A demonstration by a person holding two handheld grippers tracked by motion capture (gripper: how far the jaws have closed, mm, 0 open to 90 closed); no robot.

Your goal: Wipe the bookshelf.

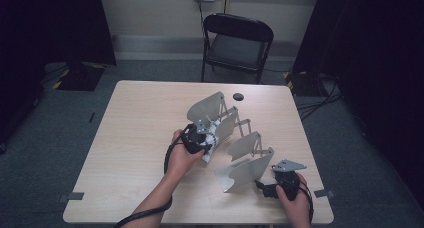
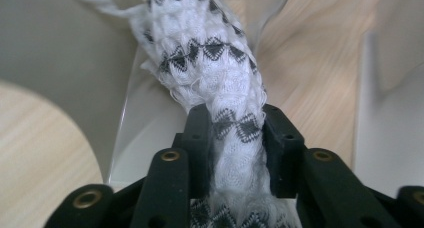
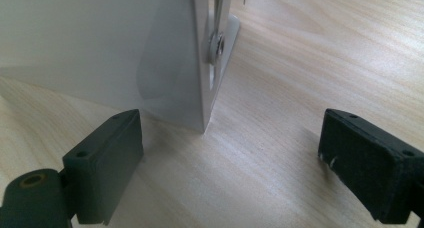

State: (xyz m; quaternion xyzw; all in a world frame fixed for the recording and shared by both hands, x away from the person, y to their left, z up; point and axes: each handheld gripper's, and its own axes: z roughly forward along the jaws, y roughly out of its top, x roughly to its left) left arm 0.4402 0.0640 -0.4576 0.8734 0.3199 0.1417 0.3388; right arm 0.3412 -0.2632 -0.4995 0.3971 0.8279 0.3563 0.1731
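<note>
Item: white knitted sock with black zigzag bands (image 2: 220,73), being fed onto a folding rack of pale panels joined by scissor links (image 1: 235,138); judged step, lowering the sock between the rack's upper panels, placement not yet finished. Left gripper (image 2: 235,133): jaws narrowly set, both pads pressed on the sock, which runs up and away from the jaw tips, bunched and slightly twisted; a loose strand trails off beyond the tips toward the upper left of the left gripper view. Pale panel surfaces stand to either side of these jaws, with the wooden table (image 1: 140,118) below and beyond them. In the high view the left gripper (image 1: 202,138) sits against the rack's upper left panel, the sock (image 1: 214,133) bunched at its tips. Right gripper (image 3: 230,153): jaws wide apart, nothing between the pads; the lower corner of the nearest panel (image 3: 200,88), with its bolted bracket, stands just ahead of the jaws, nearer the left pad, apart from both. In the high view the right gripper (image 1: 270,188) rests at the rack's near right end. Next move, as judged: seat the sock squarely over a panel edge, release cleanly without snagging the knit, while the right gripper steadies the rack against sliding or folding.
</note>
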